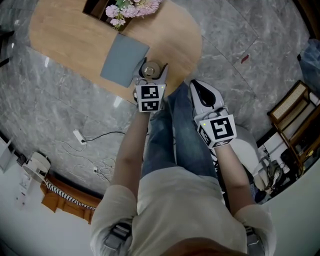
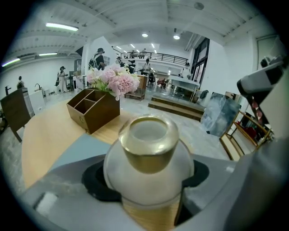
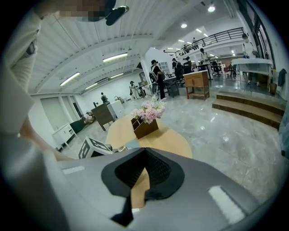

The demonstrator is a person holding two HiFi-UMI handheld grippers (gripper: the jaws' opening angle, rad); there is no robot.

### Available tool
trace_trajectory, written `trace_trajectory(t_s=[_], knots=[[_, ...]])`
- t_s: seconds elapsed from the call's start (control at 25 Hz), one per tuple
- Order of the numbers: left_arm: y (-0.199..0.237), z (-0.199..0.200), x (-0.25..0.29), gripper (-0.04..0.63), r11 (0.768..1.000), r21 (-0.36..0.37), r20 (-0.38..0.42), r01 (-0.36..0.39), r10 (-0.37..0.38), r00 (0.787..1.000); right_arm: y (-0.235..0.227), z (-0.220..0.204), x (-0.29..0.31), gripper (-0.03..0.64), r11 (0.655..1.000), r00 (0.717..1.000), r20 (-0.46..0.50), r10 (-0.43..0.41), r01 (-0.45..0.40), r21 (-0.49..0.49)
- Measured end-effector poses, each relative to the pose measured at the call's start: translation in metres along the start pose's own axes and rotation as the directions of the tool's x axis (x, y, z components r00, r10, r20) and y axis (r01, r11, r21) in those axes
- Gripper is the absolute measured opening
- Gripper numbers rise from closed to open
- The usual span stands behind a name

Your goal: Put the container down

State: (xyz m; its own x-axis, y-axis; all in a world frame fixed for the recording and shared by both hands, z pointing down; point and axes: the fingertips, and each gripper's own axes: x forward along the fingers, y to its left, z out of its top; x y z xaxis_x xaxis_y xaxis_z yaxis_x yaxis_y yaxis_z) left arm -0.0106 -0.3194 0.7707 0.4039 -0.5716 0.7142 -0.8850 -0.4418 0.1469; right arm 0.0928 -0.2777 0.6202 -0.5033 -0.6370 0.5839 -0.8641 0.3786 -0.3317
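Note:
The container (image 2: 149, 167) is a round white jar with a gold neck and an open mouth. My left gripper (image 2: 149, 182) is shut on its belly, a black pad pressing on each side. In the head view the container (image 1: 149, 69) and the left gripper (image 1: 152, 75) are over the near edge of the oval wooden table (image 1: 65, 35), by the corner of a grey mat (image 1: 122, 60). Whether the jar rests on the wood I cannot tell. My right gripper (image 1: 196, 86) hovers beside the table edge, above the person's jeans. It is shut and holds nothing (image 3: 145, 152).
A wooden organiser box with pink flowers (image 1: 122, 9) stands at the table's far edge, also in the left gripper view (image 2: 95, 110). A power strip and cables (image 1: 80, 136) lie on the marble floor at the left. A wooden rack (image 1: 295, 117) stands to the right.

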Motion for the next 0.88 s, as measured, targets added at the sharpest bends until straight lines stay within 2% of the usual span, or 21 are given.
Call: trace_trajectory(t_s=[0.52,0.88], knots=[[0.000,-0.021,0.043,0.341,0.997,0.065,-0.026,-0.031,0.033,0.999,-0.016,-0.015,0.023,-0.002,0.999,1.000,-0.020,0.001,0.000,0.046],[0.000,-0.021,0.048,0.342,0.986,0.148,0.026,-0.082,0.079,0.997,-0.020,-0.017,0.027,-0.002,0.998,1.000,-0.027,-0.002,0.004,0.056]])
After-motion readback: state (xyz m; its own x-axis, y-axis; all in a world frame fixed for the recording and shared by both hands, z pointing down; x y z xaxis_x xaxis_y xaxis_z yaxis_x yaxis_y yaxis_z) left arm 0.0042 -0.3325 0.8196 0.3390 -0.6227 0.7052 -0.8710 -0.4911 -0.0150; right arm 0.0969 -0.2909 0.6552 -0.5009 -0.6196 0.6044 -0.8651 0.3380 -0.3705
